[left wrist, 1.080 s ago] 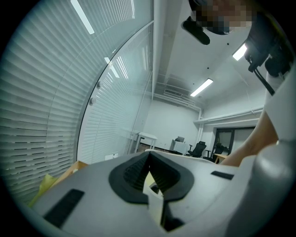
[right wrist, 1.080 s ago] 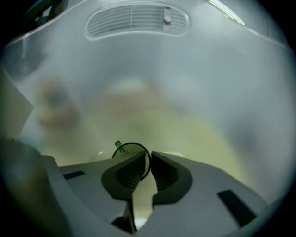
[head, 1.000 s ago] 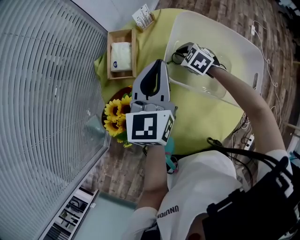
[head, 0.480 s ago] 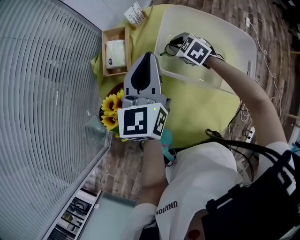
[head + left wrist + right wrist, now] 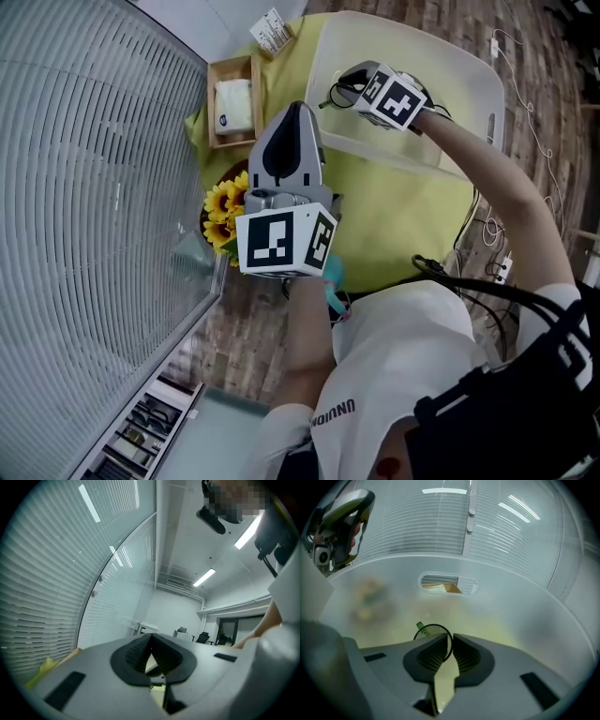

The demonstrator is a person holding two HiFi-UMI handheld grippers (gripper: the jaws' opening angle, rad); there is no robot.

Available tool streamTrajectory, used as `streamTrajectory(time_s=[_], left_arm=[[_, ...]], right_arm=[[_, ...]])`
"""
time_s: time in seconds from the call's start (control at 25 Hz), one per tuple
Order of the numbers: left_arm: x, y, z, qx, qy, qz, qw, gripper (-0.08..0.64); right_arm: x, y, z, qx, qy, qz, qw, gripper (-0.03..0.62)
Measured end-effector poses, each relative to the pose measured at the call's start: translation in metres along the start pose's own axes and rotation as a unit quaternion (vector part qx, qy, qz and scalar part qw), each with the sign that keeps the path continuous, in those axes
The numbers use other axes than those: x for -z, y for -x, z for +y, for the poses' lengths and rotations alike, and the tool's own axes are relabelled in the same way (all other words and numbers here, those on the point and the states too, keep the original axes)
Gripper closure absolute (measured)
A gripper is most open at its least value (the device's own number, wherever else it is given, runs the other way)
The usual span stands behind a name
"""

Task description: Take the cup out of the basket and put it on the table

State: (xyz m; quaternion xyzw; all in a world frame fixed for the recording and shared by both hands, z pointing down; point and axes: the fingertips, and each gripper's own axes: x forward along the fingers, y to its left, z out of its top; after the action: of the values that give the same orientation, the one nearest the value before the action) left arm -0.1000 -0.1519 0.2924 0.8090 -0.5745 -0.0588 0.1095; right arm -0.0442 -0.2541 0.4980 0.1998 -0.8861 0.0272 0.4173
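**Cup gripped at the rim, inside the basket**

Nearest the camera, the left gripper (image 5: 296, 111) is held level above the table's (image 5: 394, 216) near edge. Its jaws are pressed together with nothing between them.

Sunflowers (image 5: 225, 211) sit at the left edge of the yellow-green cloth. Beyond them, toward the far left corner, a wooden tray (image 5: 212, 103) holds a white packet (image 5: 234, 98). A printed card (image 5: 272, 30) lies just past the tray.

The translucent white basket (image 5: 450, 66) fills the far right part of the table. The right gripper (image 5: 339, 87) reaches down into it, its jaws clamped on the dark rim of the clear cup (image 5: 431, 632). The cup is within the basket's walls. Whether its base touches the basket floor cannot be told.
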Motion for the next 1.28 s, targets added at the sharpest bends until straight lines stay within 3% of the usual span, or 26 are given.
streamTrajectory(time_s=[1.28], left_arm=[[-0.007,0.018,-0.014,-0.009,-0.009,-0.015,0.9998,0.548]], right_arm=[[-0.042,0.078,0.001,0.043,0.000,-0.090,0.995,0.541]])
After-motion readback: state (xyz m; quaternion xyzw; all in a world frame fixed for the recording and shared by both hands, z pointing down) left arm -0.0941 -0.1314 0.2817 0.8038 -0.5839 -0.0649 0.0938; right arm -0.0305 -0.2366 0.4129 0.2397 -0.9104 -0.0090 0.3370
